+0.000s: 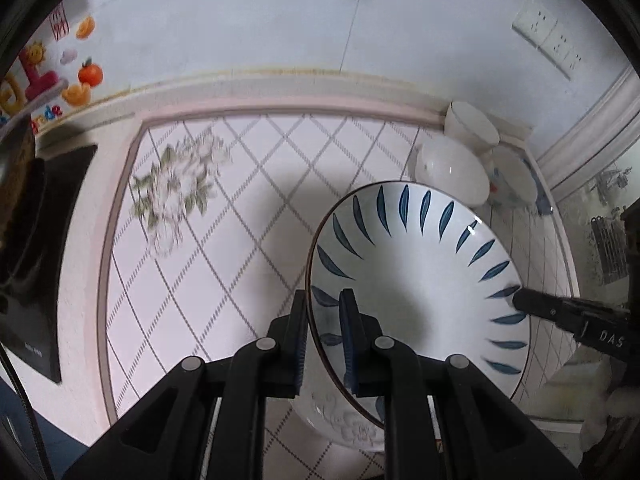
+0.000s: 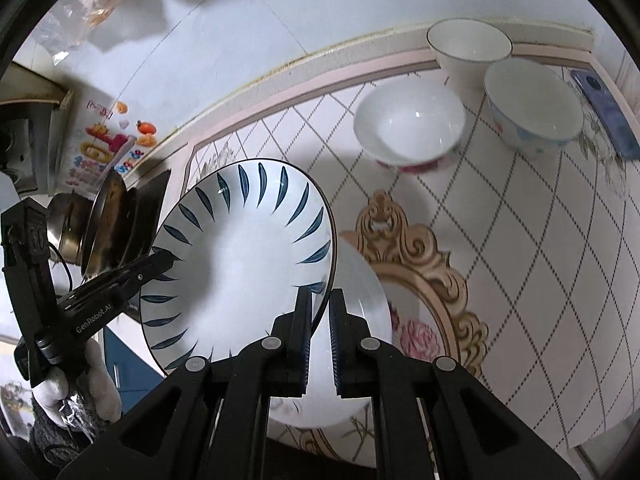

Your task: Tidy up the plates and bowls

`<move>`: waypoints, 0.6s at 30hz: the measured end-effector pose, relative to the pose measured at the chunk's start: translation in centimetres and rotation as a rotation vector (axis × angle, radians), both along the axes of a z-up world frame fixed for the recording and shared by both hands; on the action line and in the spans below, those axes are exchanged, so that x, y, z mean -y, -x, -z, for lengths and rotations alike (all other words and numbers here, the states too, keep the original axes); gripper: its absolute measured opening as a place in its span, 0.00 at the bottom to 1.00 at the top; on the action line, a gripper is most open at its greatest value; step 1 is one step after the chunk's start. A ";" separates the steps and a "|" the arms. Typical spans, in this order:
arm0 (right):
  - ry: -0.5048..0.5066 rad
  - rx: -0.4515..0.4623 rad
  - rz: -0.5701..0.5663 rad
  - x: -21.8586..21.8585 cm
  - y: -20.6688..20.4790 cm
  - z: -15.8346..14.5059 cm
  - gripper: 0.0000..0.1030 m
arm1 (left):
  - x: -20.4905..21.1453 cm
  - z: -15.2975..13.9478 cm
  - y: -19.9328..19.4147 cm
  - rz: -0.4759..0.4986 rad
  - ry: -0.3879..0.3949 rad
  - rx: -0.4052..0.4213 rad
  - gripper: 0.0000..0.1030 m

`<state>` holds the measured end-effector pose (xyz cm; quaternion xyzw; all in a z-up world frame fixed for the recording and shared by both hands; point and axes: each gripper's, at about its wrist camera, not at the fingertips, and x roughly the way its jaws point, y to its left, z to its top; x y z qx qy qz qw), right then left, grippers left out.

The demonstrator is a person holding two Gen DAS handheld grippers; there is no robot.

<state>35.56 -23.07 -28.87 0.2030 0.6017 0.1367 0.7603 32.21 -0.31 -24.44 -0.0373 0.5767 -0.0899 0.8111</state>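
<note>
A white plate with blue leaf marks around its rim (image 1: 408, 264) (image 2: 240, 264) hangs tilted above the tiled counter, held from two sides. My left gripper (image 1: 323, 300) is shut on its near-left rim, and its tip shows in the right wrist view (image 2: 166, 259). My right gripper (image 2: 321, 294) is shut on the opposite rim and enters the left wrist view from the right (image 1: 522, 299). A plain white dish (image 2: 360, 312) (image 1: 344, 428) lies under the held plate. Three bowls stand at the back: one white (image 2: 468, 48), one white with a pink foot (image 2: 410, 124), one with blue marks (image 2: 532, 108).
A black cooktop (image 1: 44, 240) and a metal pan (image 2: 108, 220) sit at the counter's left end. A phone (image 2: 608, 120) lies beyond the bowls. A gloved hand (image 2: 80, 392) holds the left gripper. The tiled wall carries a socket (image 1: 548, 36).
</note>
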 end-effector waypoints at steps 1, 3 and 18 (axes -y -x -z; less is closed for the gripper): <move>0.004 -0.002 -0.006 0.0 0.2 0.2 0.10 | 0.0 0.4 0.2 -0.003 -0.001 -0.010 0.13; 0.009 -0.009 -0.014 0.1 0.7 0.7 0.10 | 0.1 1.6 0.8 -0.004 -0.012 -0.028 0.13; 0.048 -0.080 -0.074 -0.6 1.9 6.5 0.10 | 0.7 6.4 2.7 -0.013 -0.066 -0.114 0.13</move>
